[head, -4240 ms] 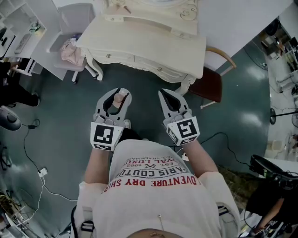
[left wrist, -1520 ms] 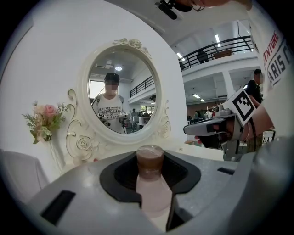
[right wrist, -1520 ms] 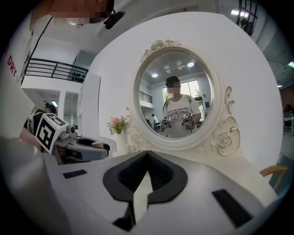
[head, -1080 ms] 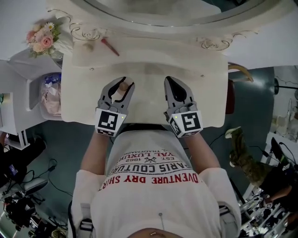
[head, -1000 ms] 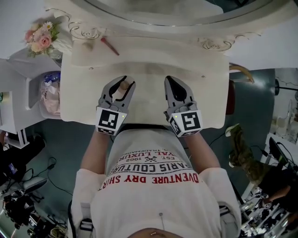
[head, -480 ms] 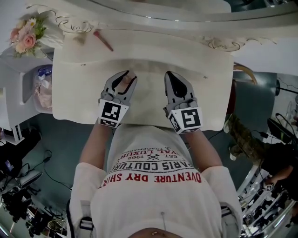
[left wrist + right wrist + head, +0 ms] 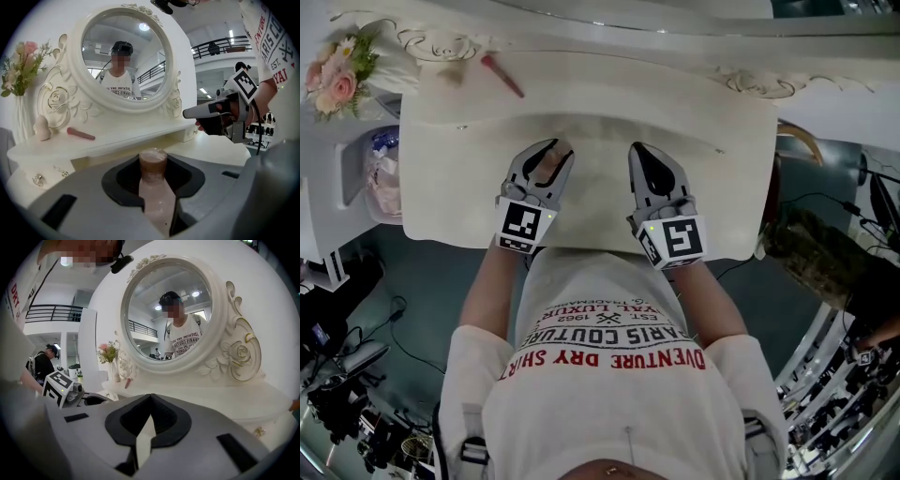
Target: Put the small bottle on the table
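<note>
A small pinkish bottle (image 7: 153, 192) with a brown cap stands upright between the pads of my left gripper (image 7: 153, 174), which is shut on it. In the head view the bottle (image 7: 547, 169) and left gripper (image 7: 549, 153) hover over the left middle of the cream dressing table (image 7: 722, 178). My right gripper (image 7: 640, 154) hangs beside it over the table's middle, jaws shut with nothing in them. The right gripper view shows its closed jaws (image 7: 149, 401) in front of the mirror, with the left gripper (image 7: 70, 391) to the left.
A raised shelf at the table's back carries a red stick (image 7: 503, 77), a beige egg-shaped sponge (image 7: 42, 129) and a flower vase (image 7: 337, 75). A round mirror (image 7: 124, 56) rises behind. A white side unit (image 7: 347, 178) stands to the left, and a chair (image 7: 797, 141) to the right.
The person has walked up to the dressing table, and both grippers now hang over its top. In the last second they shifted slightly forward. The bottle stays in the left gripper.
</note>
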A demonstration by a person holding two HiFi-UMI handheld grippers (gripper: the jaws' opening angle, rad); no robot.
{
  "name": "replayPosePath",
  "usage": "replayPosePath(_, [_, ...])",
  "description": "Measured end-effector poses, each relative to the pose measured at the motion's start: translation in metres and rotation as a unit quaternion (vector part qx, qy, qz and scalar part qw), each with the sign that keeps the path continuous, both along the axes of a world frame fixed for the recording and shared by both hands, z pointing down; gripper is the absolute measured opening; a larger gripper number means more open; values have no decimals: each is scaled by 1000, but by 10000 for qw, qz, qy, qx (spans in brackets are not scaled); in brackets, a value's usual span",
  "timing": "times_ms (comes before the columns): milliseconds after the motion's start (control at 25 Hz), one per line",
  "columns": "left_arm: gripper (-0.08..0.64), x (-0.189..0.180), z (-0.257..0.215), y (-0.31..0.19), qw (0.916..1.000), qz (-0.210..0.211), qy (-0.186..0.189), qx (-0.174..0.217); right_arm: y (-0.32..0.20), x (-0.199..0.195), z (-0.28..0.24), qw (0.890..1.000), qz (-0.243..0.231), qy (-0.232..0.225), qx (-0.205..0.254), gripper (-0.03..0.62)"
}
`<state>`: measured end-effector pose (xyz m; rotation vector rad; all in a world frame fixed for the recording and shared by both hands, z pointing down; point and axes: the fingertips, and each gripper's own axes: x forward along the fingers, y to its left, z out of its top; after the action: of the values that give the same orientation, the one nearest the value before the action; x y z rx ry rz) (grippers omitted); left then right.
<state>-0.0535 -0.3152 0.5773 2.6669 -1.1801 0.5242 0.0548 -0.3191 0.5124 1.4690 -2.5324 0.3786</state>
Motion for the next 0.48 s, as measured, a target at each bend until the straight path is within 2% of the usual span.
replayPosePath(480, [135,-3,1,5,9993,179,158,284,9,-11,1,9998,132,121,-78,-2])
